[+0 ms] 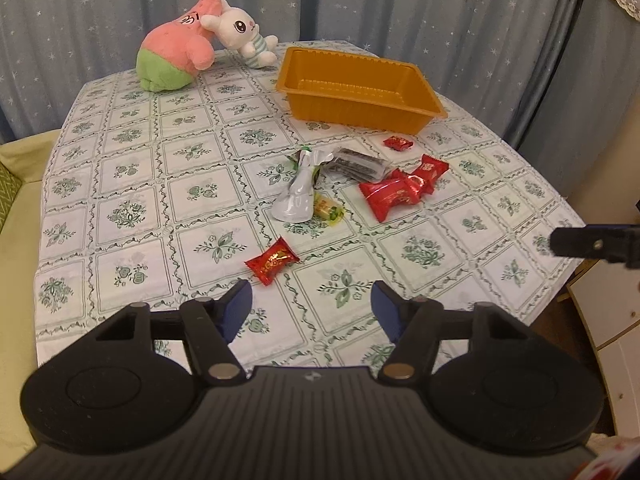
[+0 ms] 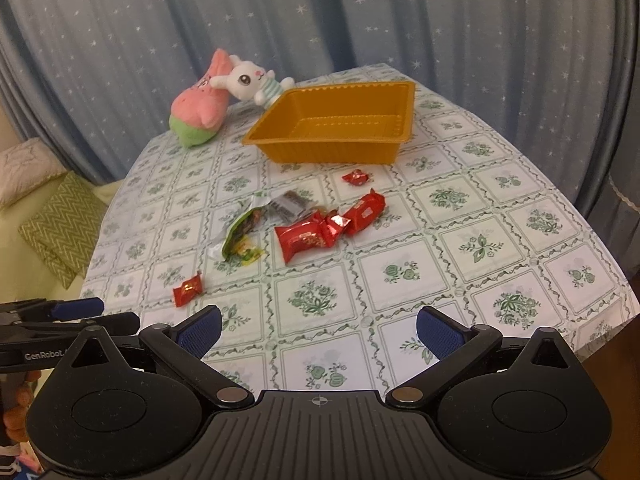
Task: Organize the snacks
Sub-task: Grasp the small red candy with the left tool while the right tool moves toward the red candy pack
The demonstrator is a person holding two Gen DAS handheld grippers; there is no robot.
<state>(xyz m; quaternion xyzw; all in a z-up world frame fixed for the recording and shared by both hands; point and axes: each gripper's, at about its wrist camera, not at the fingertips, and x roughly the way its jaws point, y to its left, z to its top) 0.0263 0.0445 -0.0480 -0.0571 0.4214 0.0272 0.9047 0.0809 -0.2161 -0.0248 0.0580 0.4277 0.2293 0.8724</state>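
An empty orange tray [image 1: 416, 118] [image 2: 280, 152] stands at the table's far side. Snacks lie scattered in front of it: a red candy [image 1: 273, 261] [image 2: 188, 289] nearest me, a silver-green packet [image 1: 298, 196] [image 2: 240, 234], a dark packet [image 1: 356, 163] [image 2: 290, 202], large red packets [image 1: 394, 194] [image 2: 308, 236], and a small red candy [image 1: 397, 143] [image 2: 355, 177]. My left gripper [image 1: 311, 306] is open and empty, just short of the nearest red candy. My right gripper [image 2: 319, 330] is open and empty above the table's near part.
Two plush toys, a pink one [image 1: 176, 56] [image 2: 200, 114] and a white rabbit [image 1: 244, 32] [image 2: 252, 82], sit at the far left corner. Blue starred curtains hang behind. A green bed [image 1: 20, 240] lies left of the table; a white cabinet [image 1: 612, 320] stands right.
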